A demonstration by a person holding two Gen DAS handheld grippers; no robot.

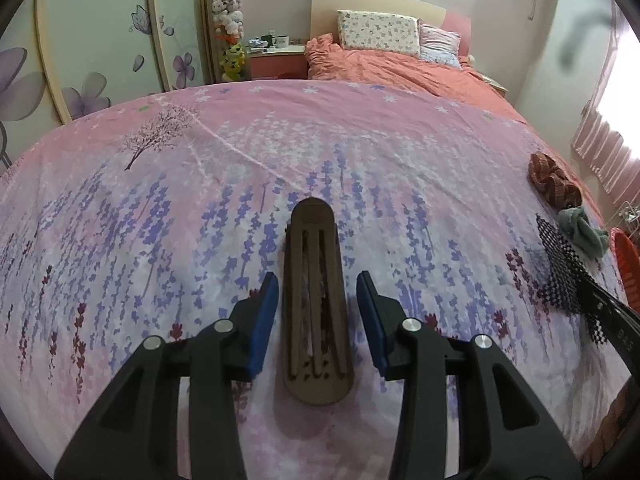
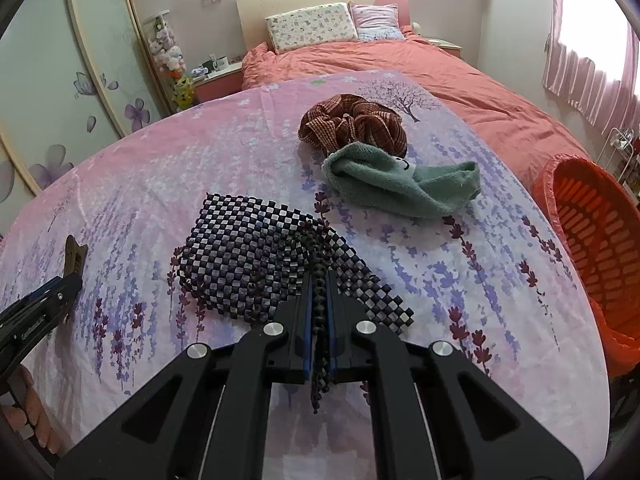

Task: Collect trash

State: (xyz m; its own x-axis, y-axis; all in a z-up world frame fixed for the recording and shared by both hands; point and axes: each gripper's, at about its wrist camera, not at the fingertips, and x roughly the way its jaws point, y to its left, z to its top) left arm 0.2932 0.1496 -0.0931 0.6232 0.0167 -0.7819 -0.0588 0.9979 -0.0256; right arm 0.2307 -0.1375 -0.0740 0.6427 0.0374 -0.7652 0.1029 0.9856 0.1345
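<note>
A long brown slotted piece (image 1: 314, 300) lies flat on the pink flowered bedsheet (image 1: 200, 200), between the blue pads of my left gripper (image 1: 317, 286), which is open around it without touching. It also shows at the left in the right wrist view (image 2: 75, 258). My right gripper (image 2: 319, 286) is shut on a fold of the black checkered mesh mat (image 2: 248, 252), which lies on the sheet. The mat also shows at the right in the left wrist view (image 1: 560, 276).
A brown plaid cloth (image 2: 352, 124) and a green towel (image 2: 400, 188) lie beyond the mat. An orange basket (image 2: 596, 240) stands by the bed's right edge. Pillows (image 2: 312, 26) and an orange duvet (image 2: 400, 64) fill the bed's head. A nightstand (image 1: 276, 58) stands far left.
</note>
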